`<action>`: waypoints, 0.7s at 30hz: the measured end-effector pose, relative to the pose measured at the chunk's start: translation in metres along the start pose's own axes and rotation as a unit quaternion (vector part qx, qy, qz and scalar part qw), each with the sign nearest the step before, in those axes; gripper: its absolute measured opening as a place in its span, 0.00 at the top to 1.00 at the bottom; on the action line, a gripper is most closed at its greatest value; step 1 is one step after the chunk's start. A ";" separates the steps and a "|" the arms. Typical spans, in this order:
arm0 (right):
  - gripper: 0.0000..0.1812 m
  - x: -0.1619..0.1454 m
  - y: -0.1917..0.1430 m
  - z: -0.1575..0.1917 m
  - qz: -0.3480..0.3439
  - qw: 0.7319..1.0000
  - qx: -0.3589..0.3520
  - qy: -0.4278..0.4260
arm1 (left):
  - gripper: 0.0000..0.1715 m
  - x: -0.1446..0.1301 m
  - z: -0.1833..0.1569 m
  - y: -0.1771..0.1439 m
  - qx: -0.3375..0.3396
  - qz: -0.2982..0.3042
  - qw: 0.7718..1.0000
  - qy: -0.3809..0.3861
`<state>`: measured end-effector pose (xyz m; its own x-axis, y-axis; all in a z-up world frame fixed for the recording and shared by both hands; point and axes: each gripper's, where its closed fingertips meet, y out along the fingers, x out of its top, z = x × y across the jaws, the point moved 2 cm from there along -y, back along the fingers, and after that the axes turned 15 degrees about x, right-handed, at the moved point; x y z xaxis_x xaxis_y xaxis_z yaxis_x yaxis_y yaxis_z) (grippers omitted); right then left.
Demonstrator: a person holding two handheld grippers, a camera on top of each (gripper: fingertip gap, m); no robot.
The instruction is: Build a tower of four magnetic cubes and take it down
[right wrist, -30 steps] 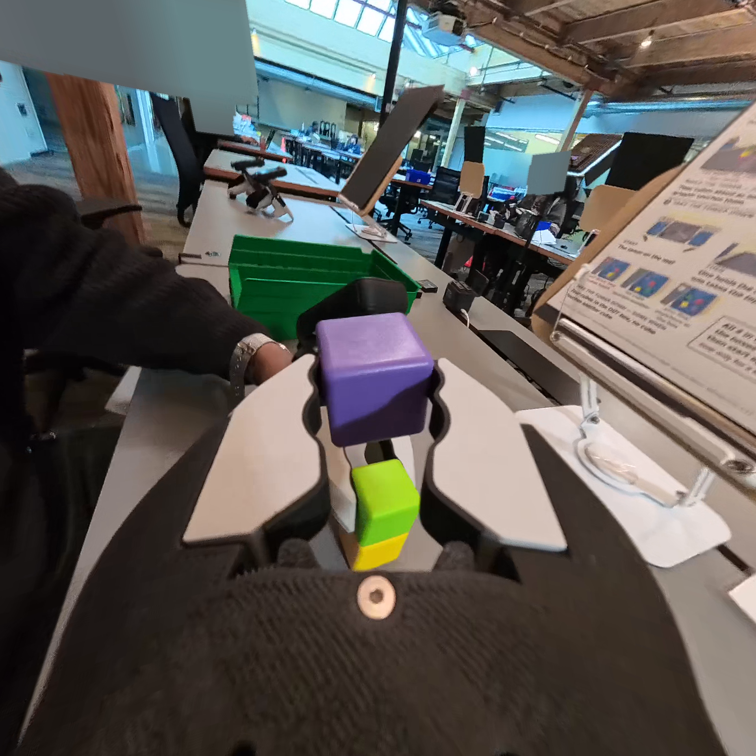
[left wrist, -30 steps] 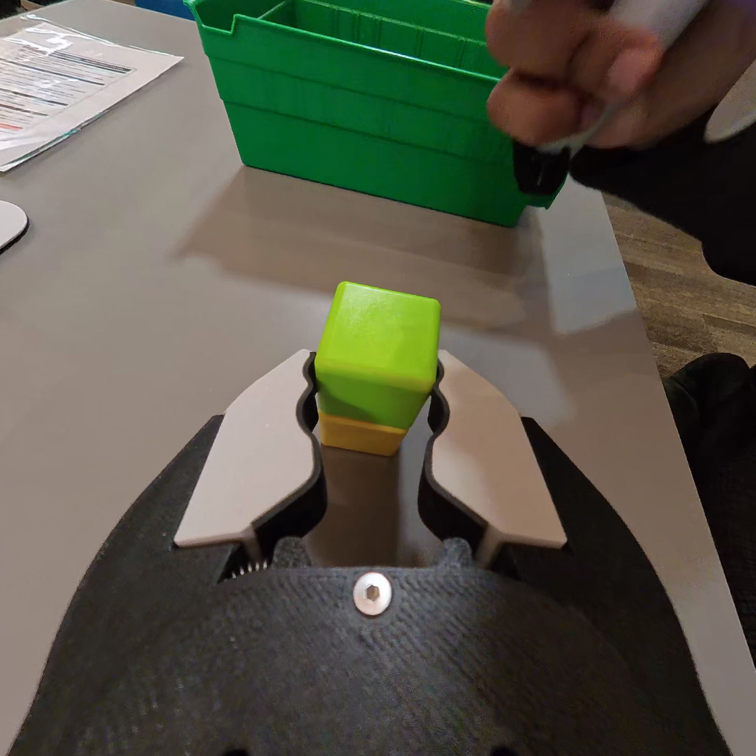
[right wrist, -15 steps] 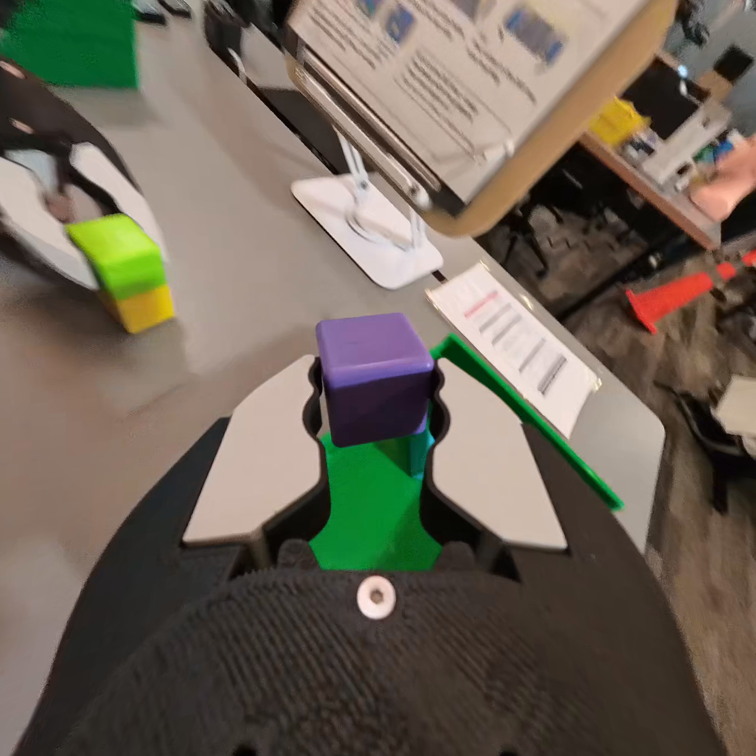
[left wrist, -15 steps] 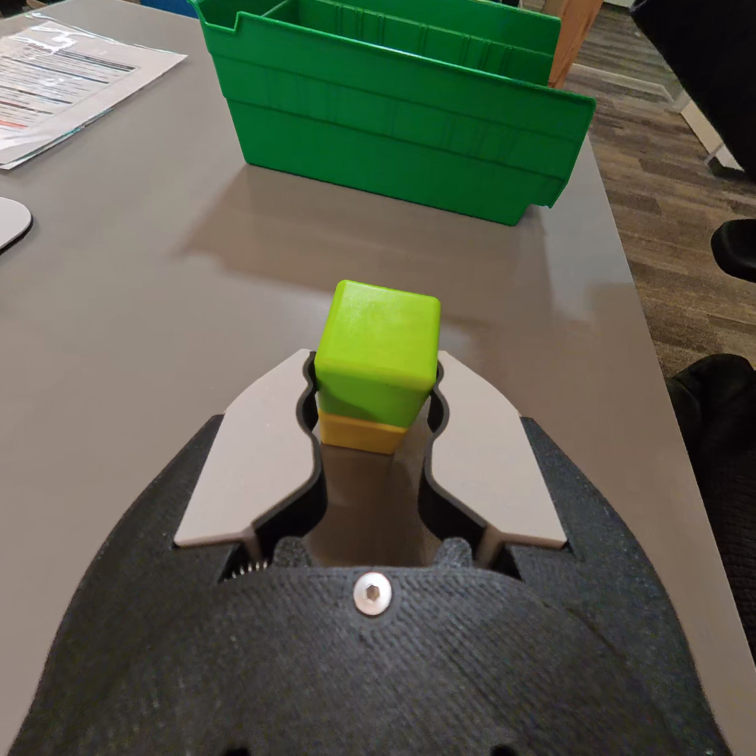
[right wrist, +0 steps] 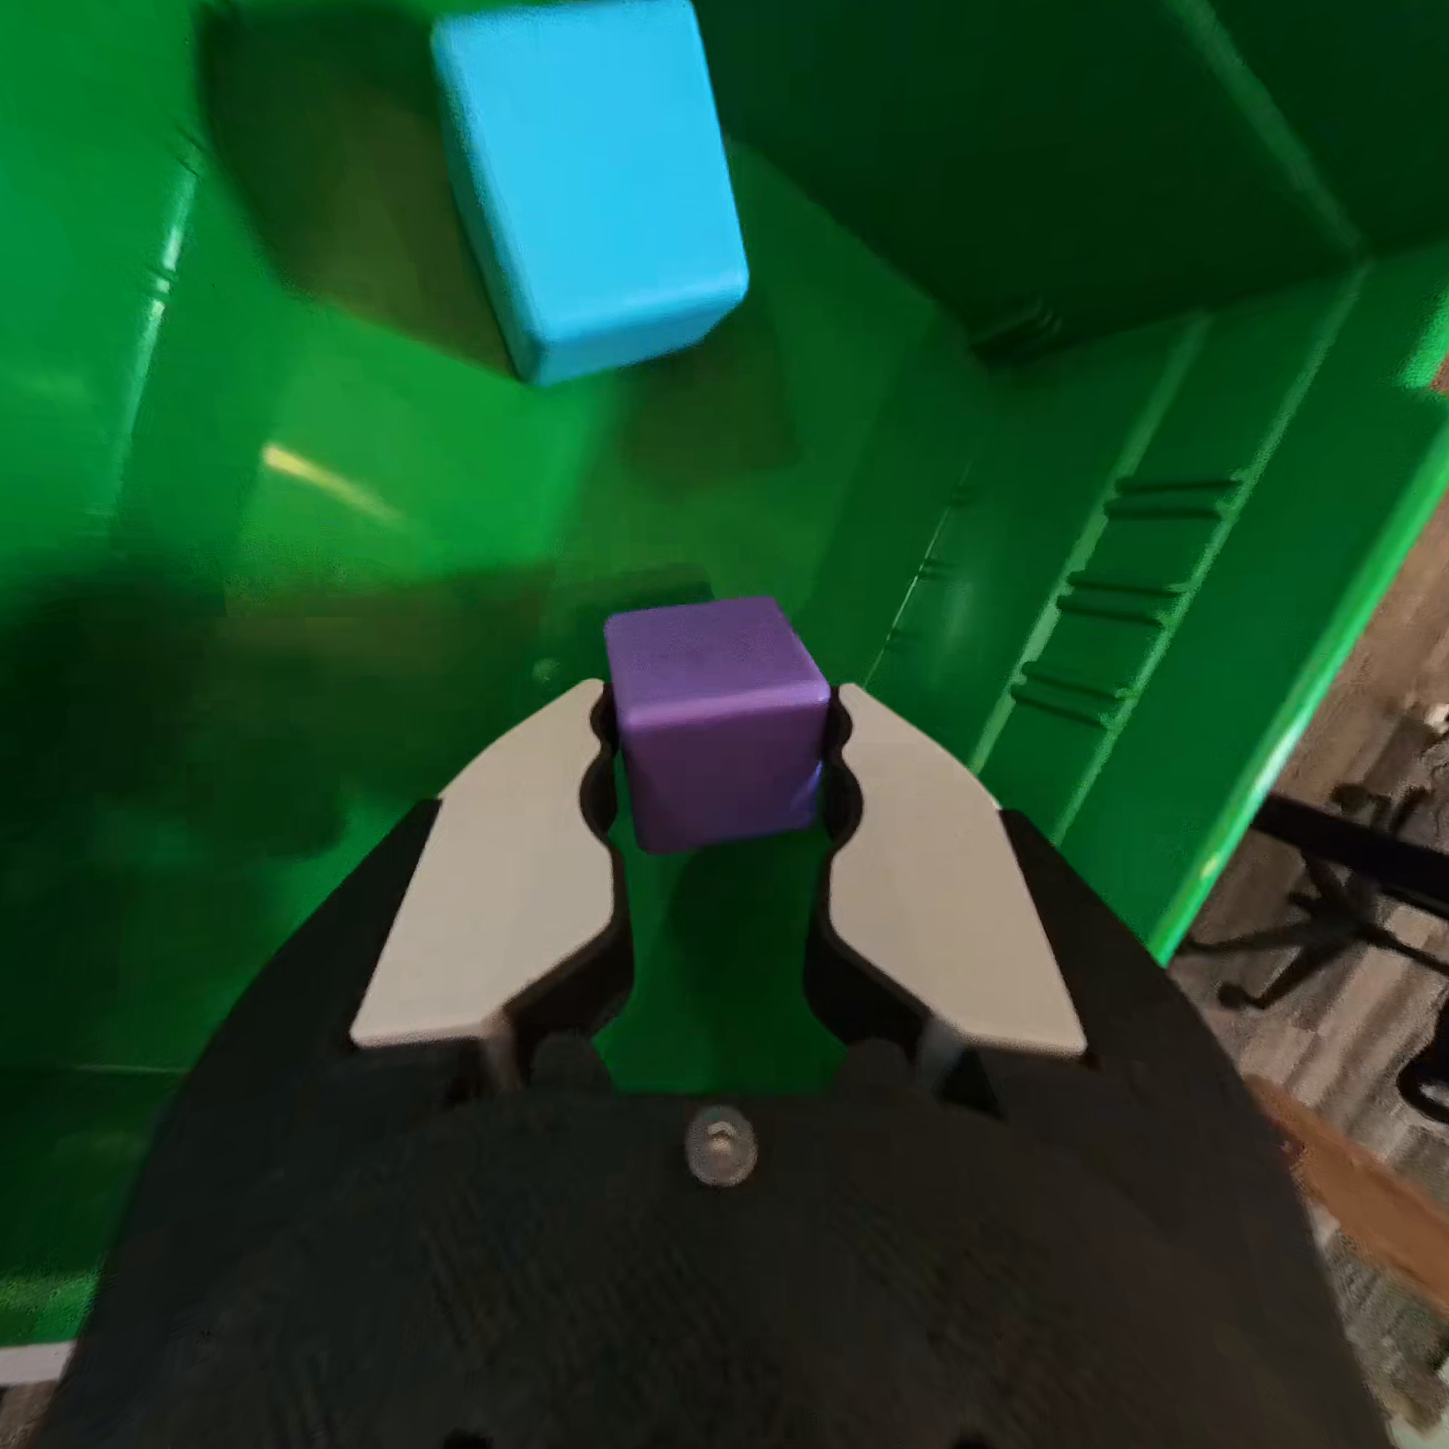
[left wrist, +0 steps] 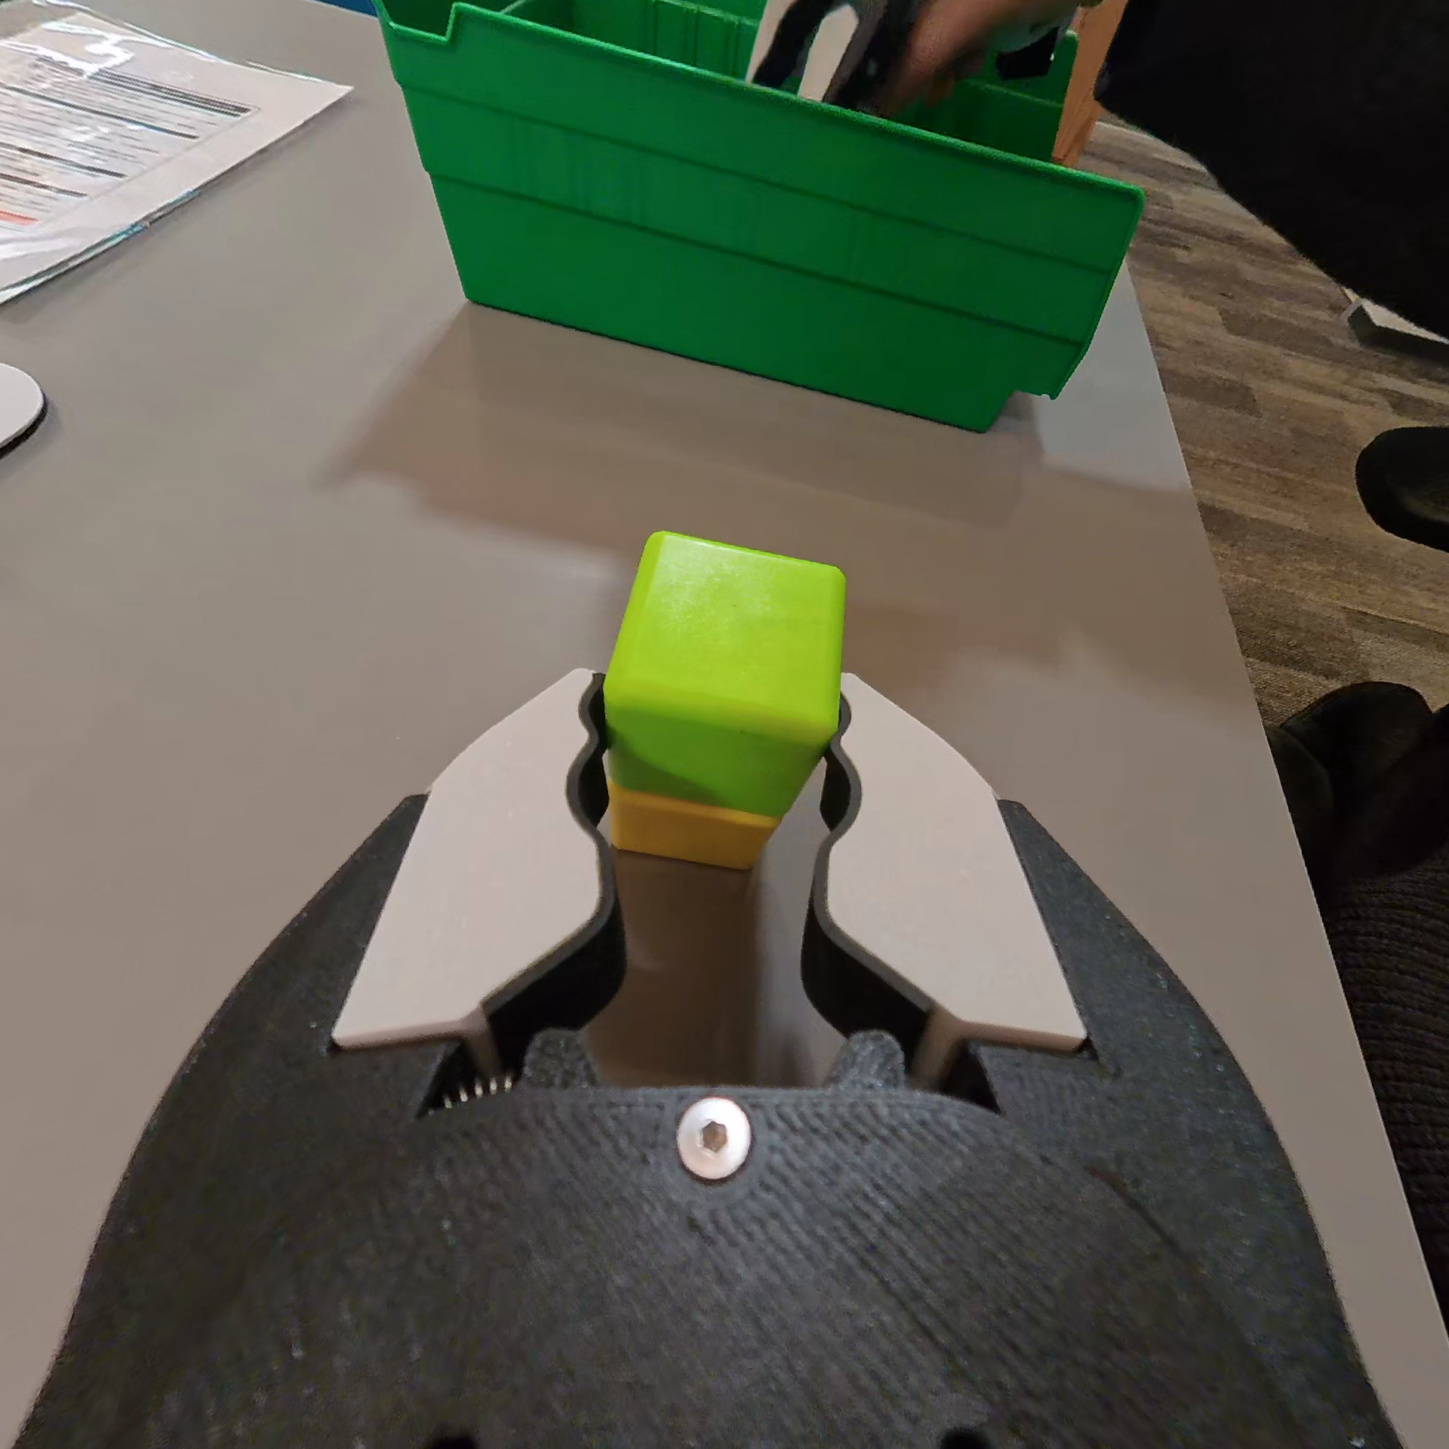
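- My left tongs point(left wrist: 721, 733) are gripping the lime-green cube point(left wrist: 725, 670), which is sitting on a yellow block point(left wrist: 690, 835) on the grey surface point(left wrist: 274, 549).
- Ahead of that stack the green bin point(left wrist: 745, 235) is standing near the surface's far right edge, well apart from the cubes, with bare surface between them.
- A printed sheet point(left wrist: 102, 141) in a clear sleeve is lying at the far left, and a white rounded plate point(left wrist: 16, 404) is peeking in at the left edge.
- My right tongs point(right wrist: 717, 733) are clamping the purple cube point(right wrist: 717, 721) inside the green bin point(right wrist: 1098, 549), above its floor.
- A light blue block point(right wrist: 596, 188) is lying farther in, apart from the purple cube; the bin's ribbed wall is rising to my right.
- In the left view, my right tongs are showing blurred over the bin's far rim.
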<state>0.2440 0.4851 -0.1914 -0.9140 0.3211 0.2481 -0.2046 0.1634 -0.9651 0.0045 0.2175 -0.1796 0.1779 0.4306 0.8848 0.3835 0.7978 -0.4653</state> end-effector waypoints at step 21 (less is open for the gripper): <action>0.58 0.015 -0.020 0.006 -0.013 0.999 -0.030 -0.004 | 0.69 -0.001 0.000 -0.001 -0.004 0.004 1.000 -0.007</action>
<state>0.2325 0.4810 -0.1694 -0.9114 0.3079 0.2730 -0.2081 0.2274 -0.9513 0.0044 0.2166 -0.1802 0.1673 0.4428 0.8809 0.3901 0.7908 -0.4716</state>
